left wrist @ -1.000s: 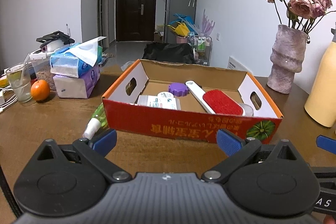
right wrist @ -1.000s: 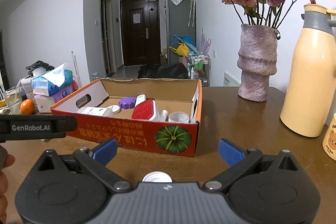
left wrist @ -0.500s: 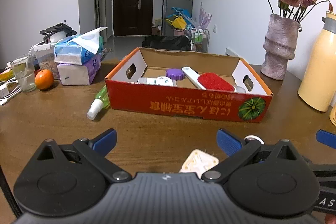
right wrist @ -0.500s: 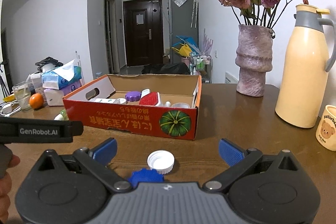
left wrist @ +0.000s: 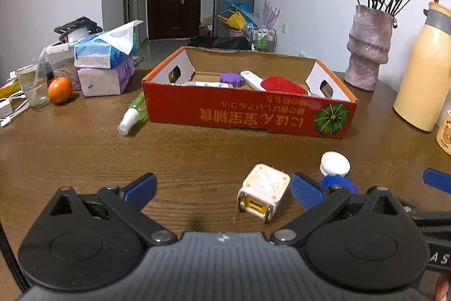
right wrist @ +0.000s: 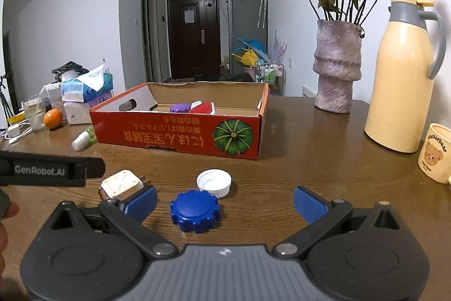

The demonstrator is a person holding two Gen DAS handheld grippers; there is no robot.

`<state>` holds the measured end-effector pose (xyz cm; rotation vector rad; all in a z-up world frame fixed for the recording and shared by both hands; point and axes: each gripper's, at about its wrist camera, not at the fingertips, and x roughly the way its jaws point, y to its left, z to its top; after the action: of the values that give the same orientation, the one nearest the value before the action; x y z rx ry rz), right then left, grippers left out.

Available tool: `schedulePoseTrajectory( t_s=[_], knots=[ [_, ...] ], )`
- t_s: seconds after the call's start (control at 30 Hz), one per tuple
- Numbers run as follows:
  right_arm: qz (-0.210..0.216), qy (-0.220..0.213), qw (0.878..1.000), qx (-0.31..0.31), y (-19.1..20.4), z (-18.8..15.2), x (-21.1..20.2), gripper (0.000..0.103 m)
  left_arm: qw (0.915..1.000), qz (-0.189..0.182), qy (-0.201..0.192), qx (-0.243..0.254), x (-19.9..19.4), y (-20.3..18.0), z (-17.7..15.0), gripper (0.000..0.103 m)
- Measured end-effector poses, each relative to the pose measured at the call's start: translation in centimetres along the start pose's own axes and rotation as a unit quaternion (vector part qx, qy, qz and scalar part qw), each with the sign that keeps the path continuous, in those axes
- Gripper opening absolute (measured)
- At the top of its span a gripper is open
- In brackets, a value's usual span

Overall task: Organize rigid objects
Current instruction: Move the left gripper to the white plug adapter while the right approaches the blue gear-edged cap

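A red cardboard box (left wrist: 248,114) (right wrist: 180,137) stands mid-table and holds a purple lid (left wrist: 231,78), a red brush (left wrist: 282,85) and small white items. In front of it lie a white charger cube (left wrist: 263,192) (right wrist: 121,184), a white cap (left wrist: 335,164) (right wrist: 214,182) and a blue lid (right wrist: 195,210) (left wrist: 338,185). A green spray bottle (left wrist: 132,113) lies left of the box. My left gripper (left wrist: 222,189) is open, the cube between its fingers. My right gripper (right wrist: 225,202) is open, the blue lid between its fingers.
Tissue packs (left wrist: 104,66), an orange (left wrist: 60,90) and a glass (left wrist: 32,85) sit at the far left. A pink vase of roses (right wrist: 336,66), a cream thermos (right wrist: 403,81) and a bear mug (right wrist: 435,157) stand at the right.
Both grippers have pulled back from the box toward the near table edge. The cube, white cap and blue lid have come into view between the fingers.
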<state>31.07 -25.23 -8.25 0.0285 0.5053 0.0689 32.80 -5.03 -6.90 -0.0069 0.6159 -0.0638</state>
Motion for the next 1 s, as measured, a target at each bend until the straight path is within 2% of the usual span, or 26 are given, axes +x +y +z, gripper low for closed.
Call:
schedulePoseTrajectory(
  t_s=[0.23, 0.4, 1.0],
  knots=[
    [-0.007, 0.009, 1.0, 0.004, -0.3, -0.2, 0.4, 0.103, 0.9999, -0.007, 0.009, 0.002, 0.6, -0.1, -0.4, 0.103],
    [-0.018, 0.018, 1.0, 0.011, -0.5, -0.3, 0.9, 0.103, 0.9994, -0.025, 0.021, -0.009, 1.3, 0.2, -0.6, 0.103],
    [-0.036, 0.028, 0.999, 0.026, -1.0, -0.5, 1.6, 0.103, 0.9975, -0.024, 0.065, 0.013, 5.2, -1.1, -0.9, 0.103]
  ],
)
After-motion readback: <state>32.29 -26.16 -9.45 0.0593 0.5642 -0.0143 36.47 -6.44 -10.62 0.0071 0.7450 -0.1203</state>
